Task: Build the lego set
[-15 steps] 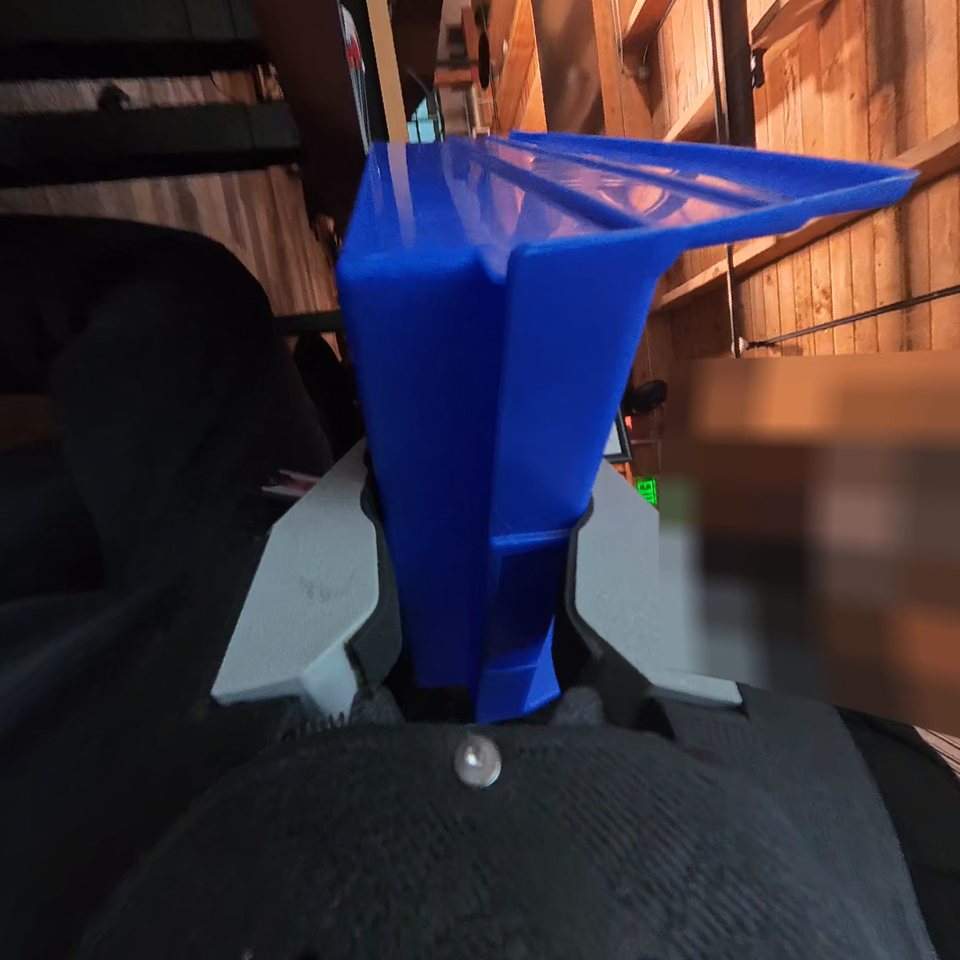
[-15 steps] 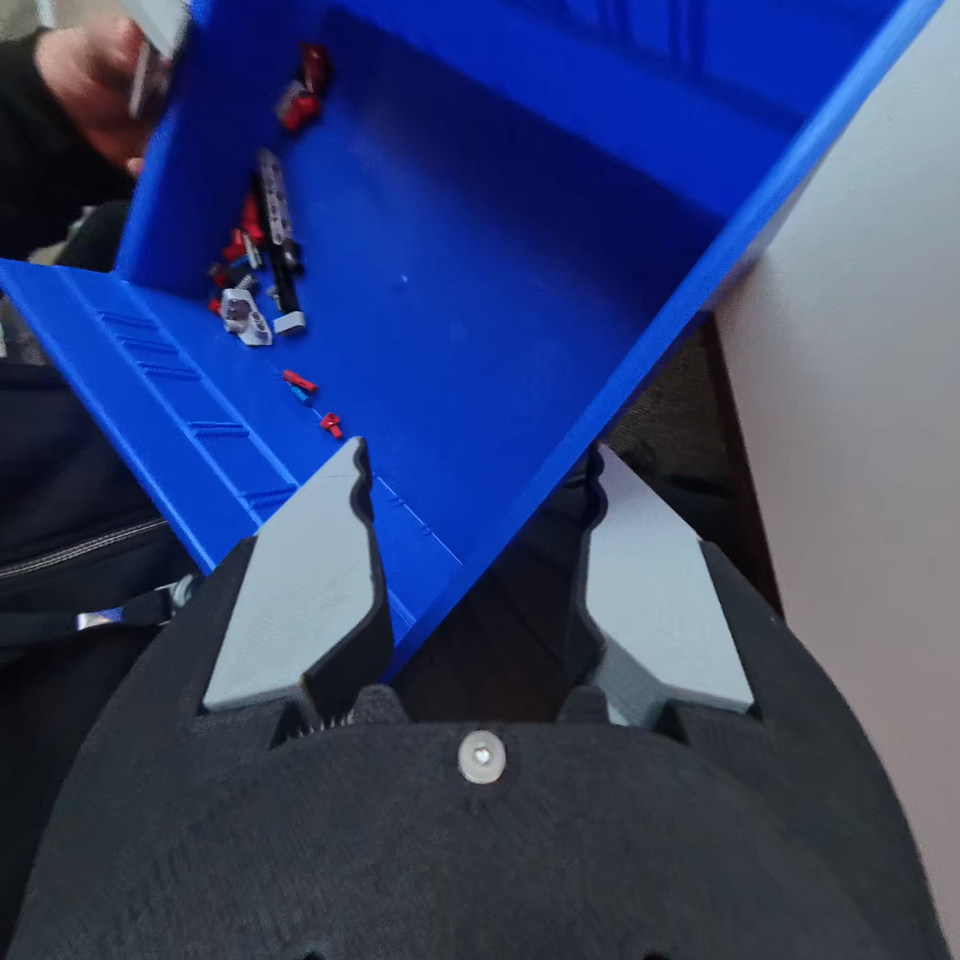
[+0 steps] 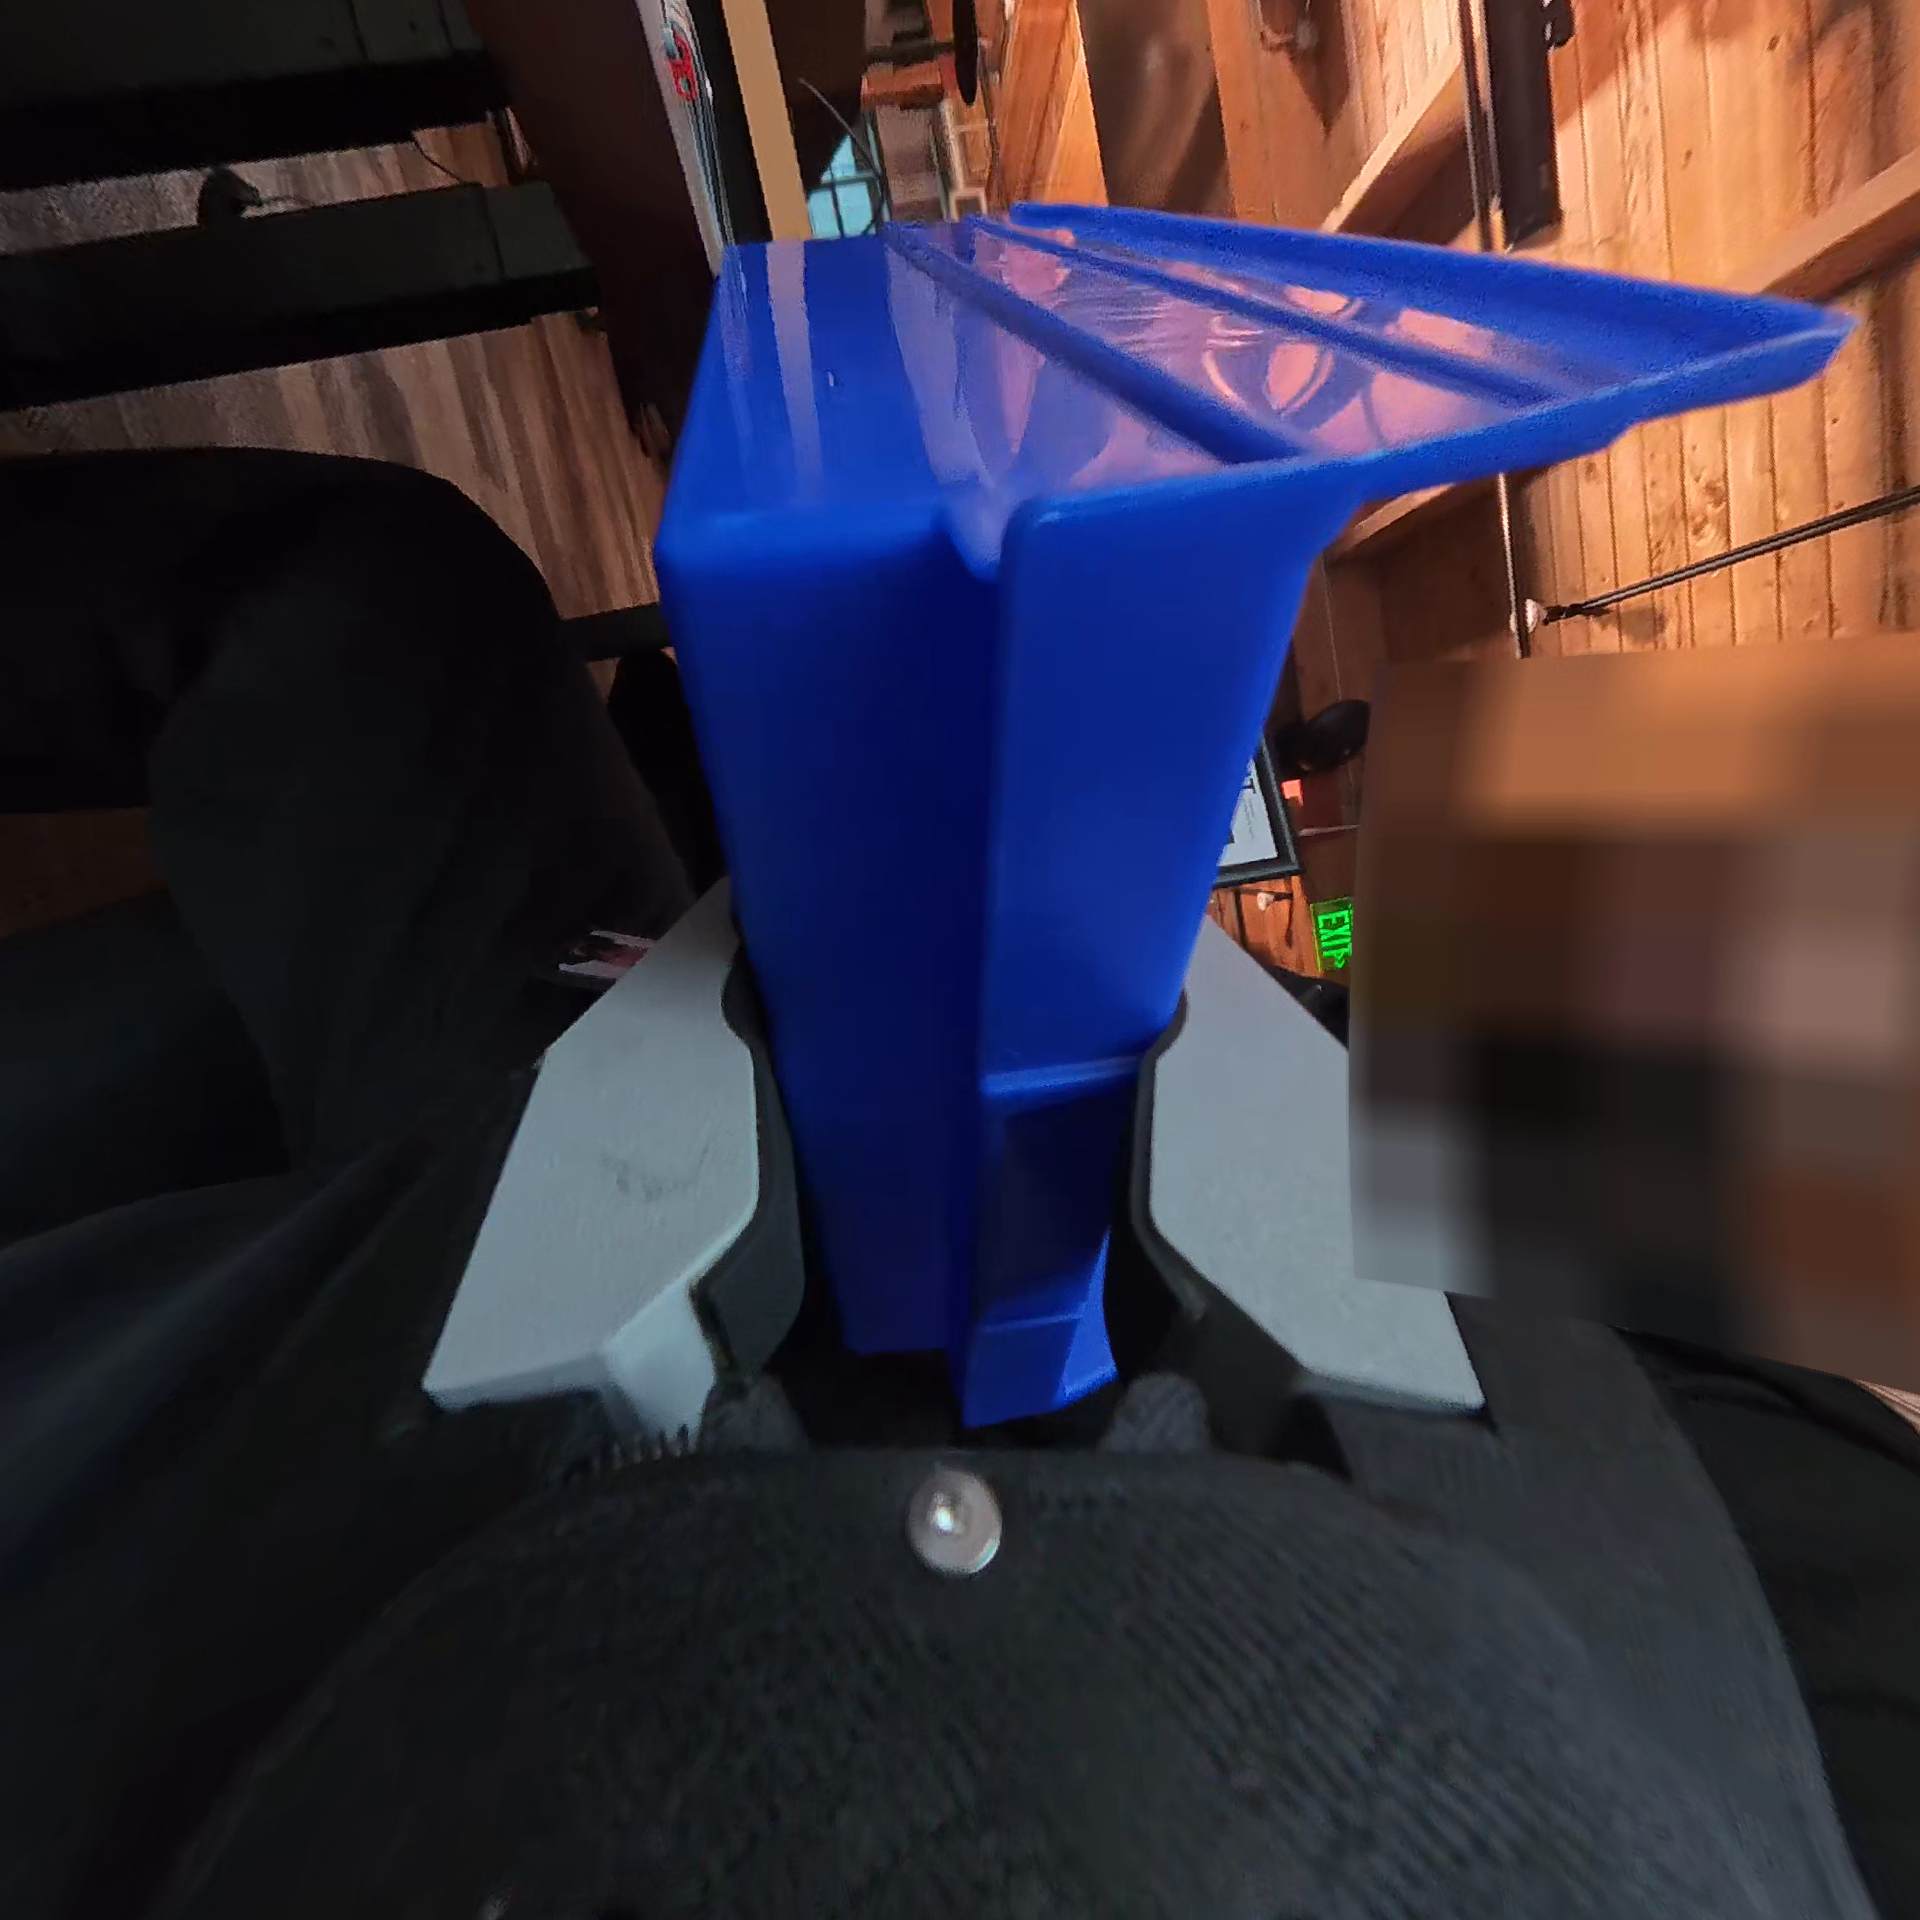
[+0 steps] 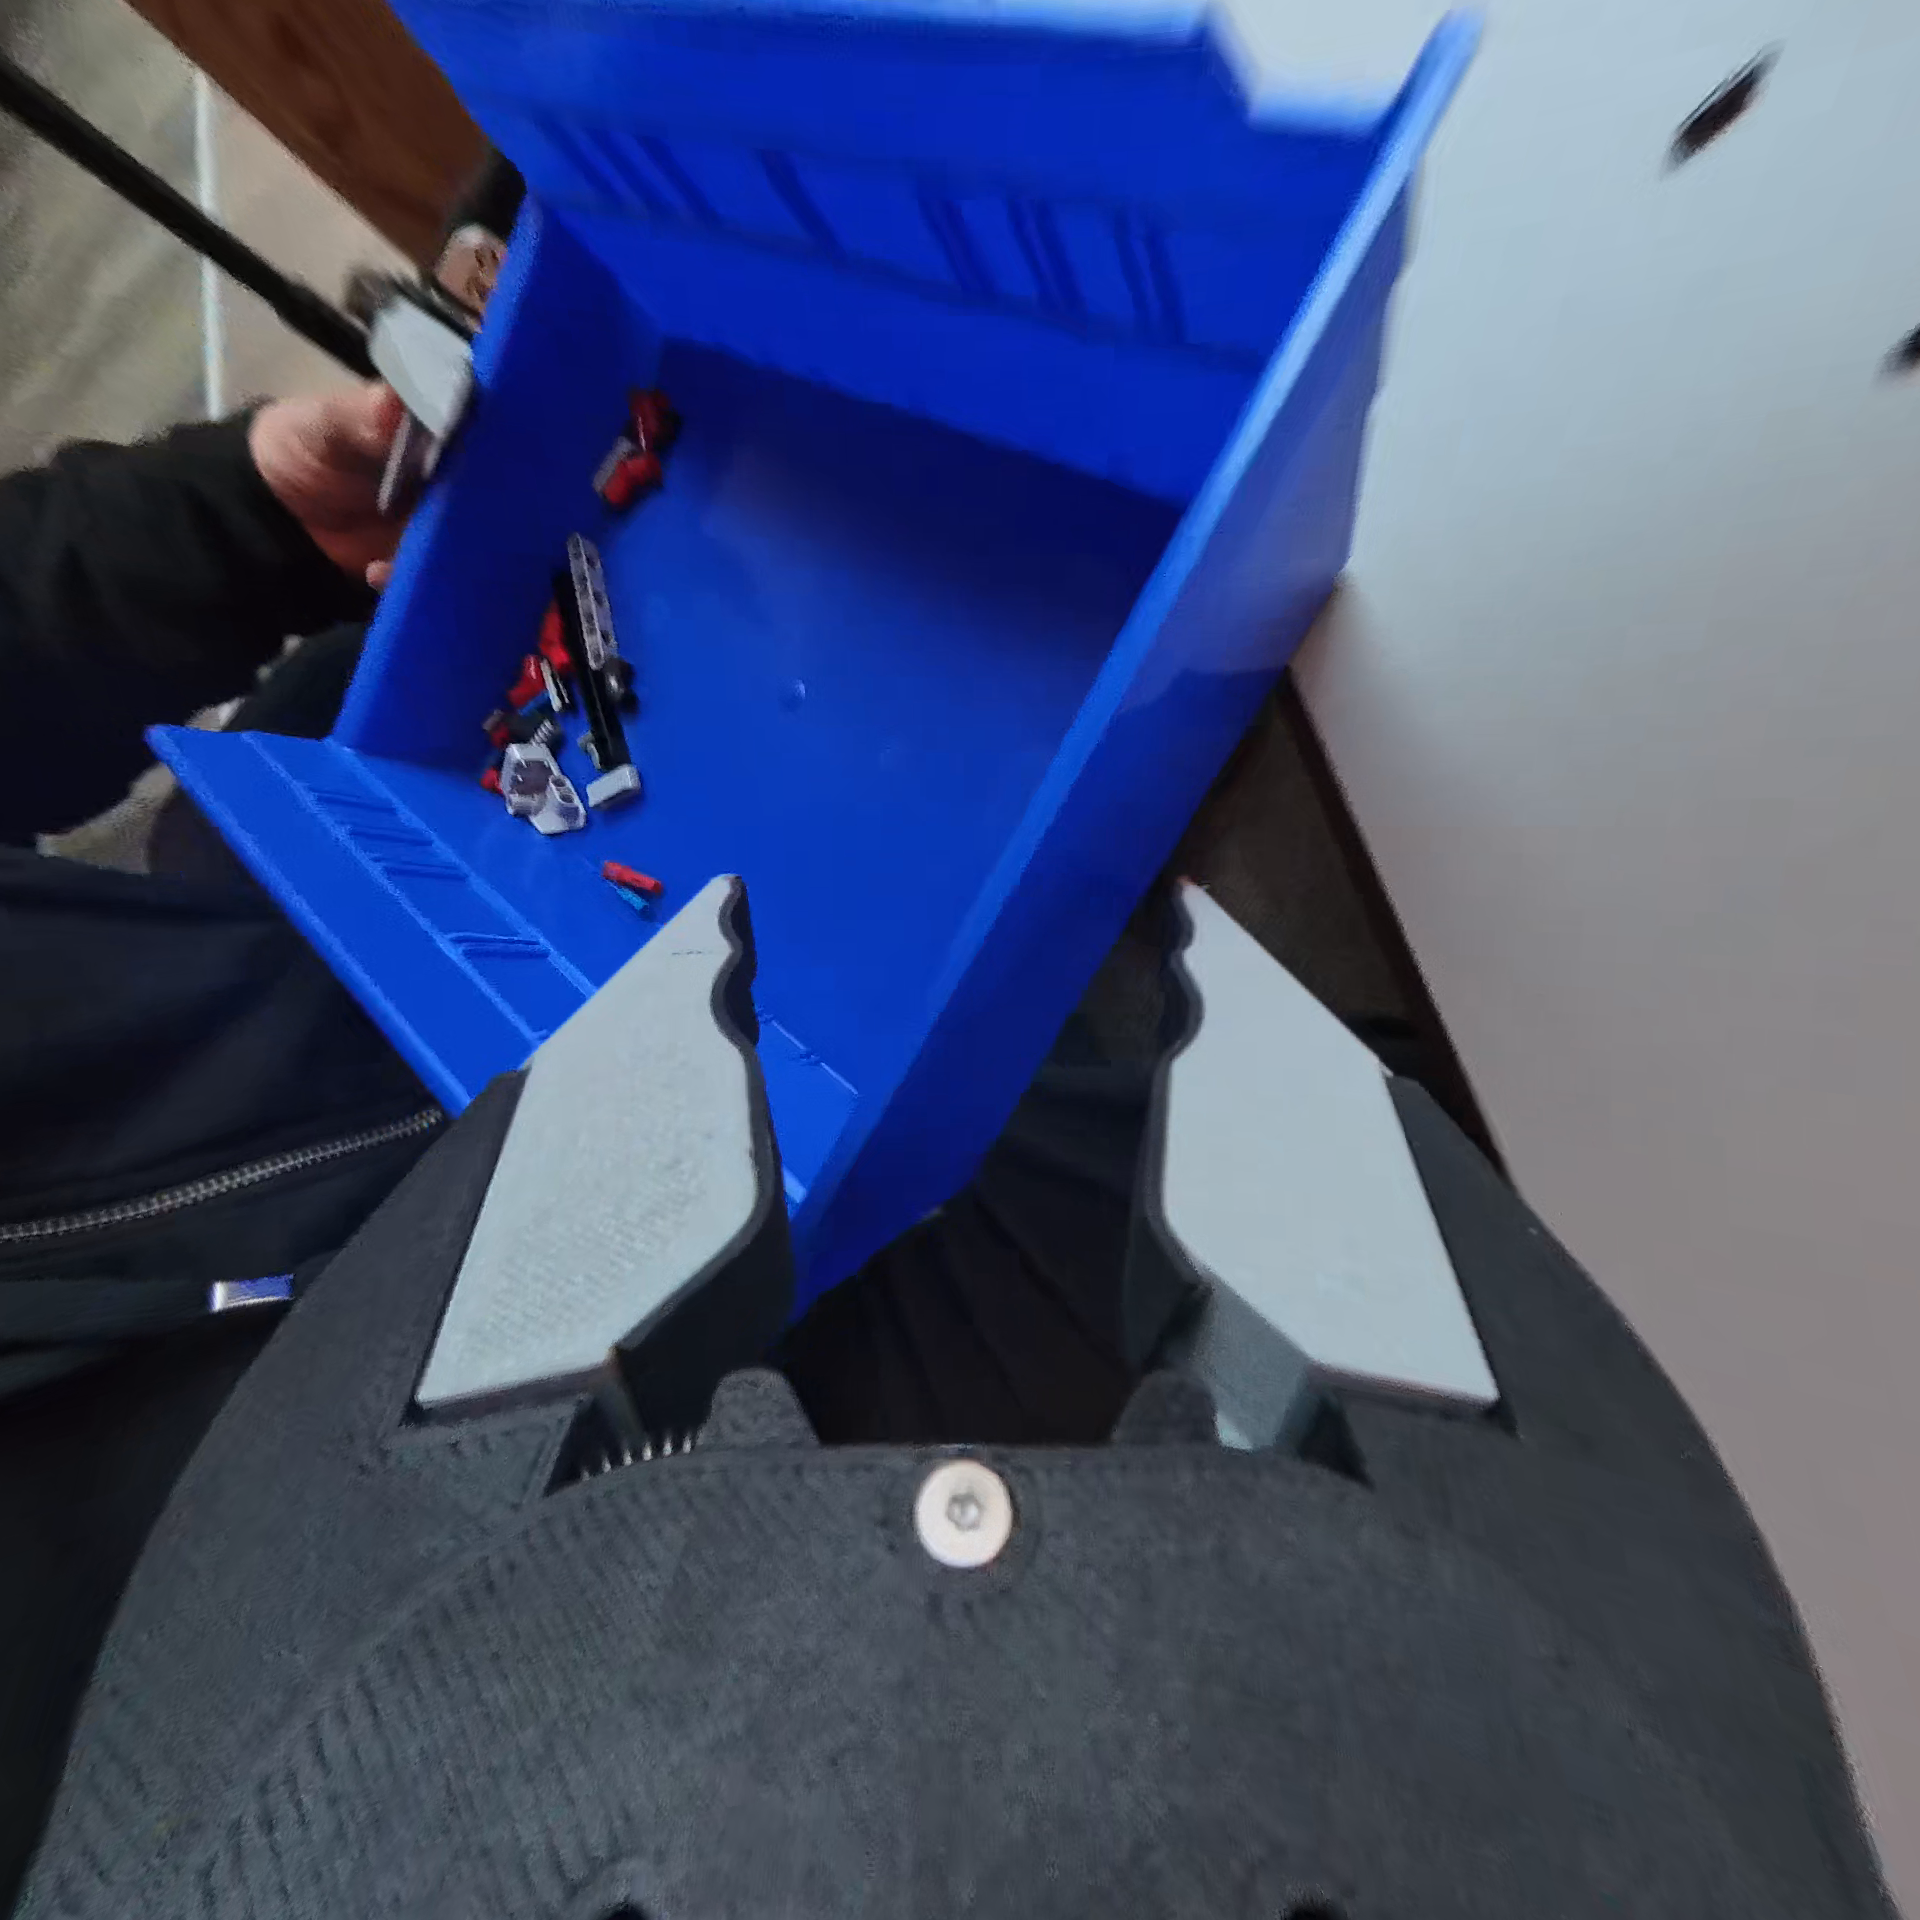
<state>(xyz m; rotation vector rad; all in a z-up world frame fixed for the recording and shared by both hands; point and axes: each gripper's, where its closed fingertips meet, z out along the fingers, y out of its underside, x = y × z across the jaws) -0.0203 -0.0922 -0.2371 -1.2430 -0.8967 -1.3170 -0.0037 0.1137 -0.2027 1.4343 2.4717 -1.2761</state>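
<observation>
Table: white top (image 4: 1662,727) at the right of the right wrist view, its edge running beside the bin's right wall.
Bin: blue plastic bin (image 4: 935,675), tilted, open side toward the right wrist camera; ribbed lip at its lower left. In the left wrist view the same bin (image 3: 883,831) is seen edge-on from outside, against wooden wall boards.
Left gripper: the left gripper (image 3: 956,997) pinches the bin's wall, one grey finger on each side of the blue plastic. In the right wrist view it shows at the bin's far left rim (image 4: 426,374), with a hand (image 4: 322,468) behind it.
Right gripper: the right gripper (image 4: 956,914) is spread wide, nothing between its fingers; the bin's near corner lies in front of them.
Lego pieces: red, black and grey lego pieces (image 4: 582,686), loose, gathered along the bin's left inner wall; one small red piece (image 4: 632,878) lies apart, nearer the lip.
</observation>
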